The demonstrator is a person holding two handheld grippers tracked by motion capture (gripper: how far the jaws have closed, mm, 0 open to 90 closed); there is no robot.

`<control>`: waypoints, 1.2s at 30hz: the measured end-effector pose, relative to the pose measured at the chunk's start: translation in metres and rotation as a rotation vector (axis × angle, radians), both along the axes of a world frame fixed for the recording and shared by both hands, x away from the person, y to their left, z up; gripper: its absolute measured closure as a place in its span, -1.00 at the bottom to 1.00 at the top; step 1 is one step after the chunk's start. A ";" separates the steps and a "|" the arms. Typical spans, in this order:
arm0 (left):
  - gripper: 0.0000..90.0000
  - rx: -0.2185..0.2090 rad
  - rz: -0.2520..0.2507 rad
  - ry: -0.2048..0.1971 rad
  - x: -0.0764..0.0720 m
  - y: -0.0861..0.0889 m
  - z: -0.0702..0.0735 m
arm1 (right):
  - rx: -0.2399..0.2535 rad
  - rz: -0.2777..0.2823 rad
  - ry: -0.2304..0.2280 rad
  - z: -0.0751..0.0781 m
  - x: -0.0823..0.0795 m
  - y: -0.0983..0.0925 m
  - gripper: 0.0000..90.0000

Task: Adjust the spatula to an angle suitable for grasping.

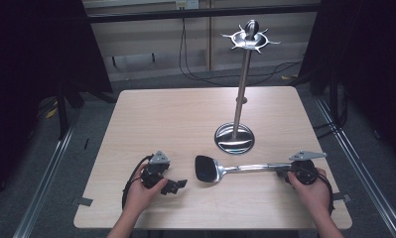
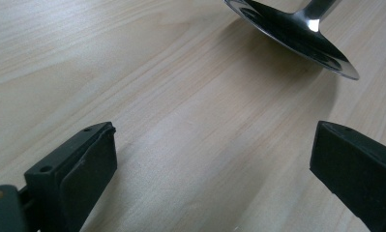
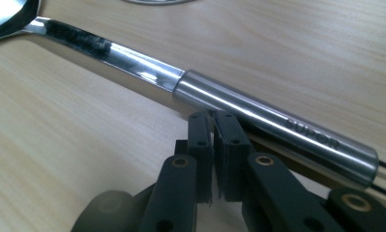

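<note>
A steel spoon [image 1: 208, 168] with a dark bowl lies on the wooden table [image 1: 175, 119], its handle pointing right. My right gripper [image 1: 285, 173] sits at the handle's end. In the right gripper view its jaws [image 3: 214, 118] stand together, shut, with nothing between them, and their tips reach the side of the round handle [image 3: 277, 130]. My left gripper [image 1: 173, 186] rests on the table left of the bowl. The left gripper view shows it [image 2: 215, 140] wide open over bare wood, with the spoon's bowl [image 2: 297, 38] a short way ahead.
A tall steel utensil stand [image 1: 242, 84] with a round base [image 1: 234, 137] and hooks at the top rises behind the spoon. Its base edge [image 3: 152, 1] shows just beyond the handle. The table's front edge is close behind both hands.
</note>
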State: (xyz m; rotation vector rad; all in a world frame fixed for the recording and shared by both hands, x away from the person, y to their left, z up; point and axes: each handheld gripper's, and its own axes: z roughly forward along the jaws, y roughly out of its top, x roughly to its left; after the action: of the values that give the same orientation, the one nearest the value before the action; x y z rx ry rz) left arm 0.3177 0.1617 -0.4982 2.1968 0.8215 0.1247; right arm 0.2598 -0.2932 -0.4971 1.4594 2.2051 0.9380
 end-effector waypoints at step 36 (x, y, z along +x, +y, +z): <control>-0.94 0.019 -0.022 -0.001 -0.002 -0.003 -0.003 | -0.025 -0.094 -0.006 -0.004 0.060 0.017 0.78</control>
State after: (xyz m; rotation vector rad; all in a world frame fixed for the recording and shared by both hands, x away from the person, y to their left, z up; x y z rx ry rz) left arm 0.3158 0.1585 -0.5010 2.2229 0.7991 0.1230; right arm 0.3197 -0.2765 -0.5009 1.5323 2.1158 0.8793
